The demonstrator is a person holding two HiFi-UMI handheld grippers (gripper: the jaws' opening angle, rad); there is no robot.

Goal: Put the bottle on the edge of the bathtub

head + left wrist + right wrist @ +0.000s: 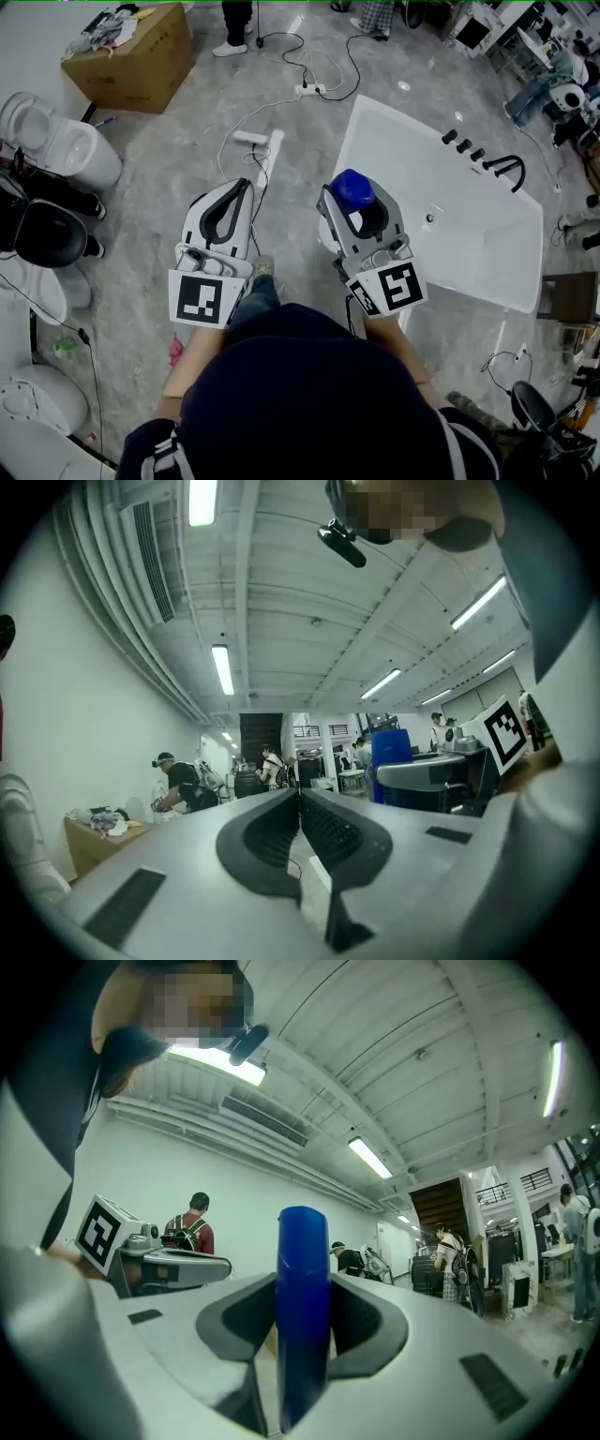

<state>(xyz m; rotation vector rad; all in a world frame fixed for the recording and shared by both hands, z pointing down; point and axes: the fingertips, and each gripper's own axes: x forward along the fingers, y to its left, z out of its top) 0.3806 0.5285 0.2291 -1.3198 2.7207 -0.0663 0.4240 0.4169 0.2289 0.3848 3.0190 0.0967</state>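
I hold both grippers in front of my body, side by side, and both point away from me. The gripper views look level into the room and catch much of the ceiling. My left gripper [246,185] is over the grey floor. Its two jaws are pressed together along their whole length and nothing is between them.

My right gripper [357,201] is just beside it, at the side of the white bathtub [371,131] that is nearest to me. Its jaws are closed on the blue bottle [352,187], one dark pad on each side. In the right gripper view the bottle stands upright between the pads, with its top above the jaw tips. So the bottle is in my grip, in the air. In the head view it covers part of the near side of the bathtub.

The only print I can see is the black-and-white square marker on the left cube [204,300] and on the right cube [398,286]; these are patterns, not letters. The visible blue surface of the bottle is plain.
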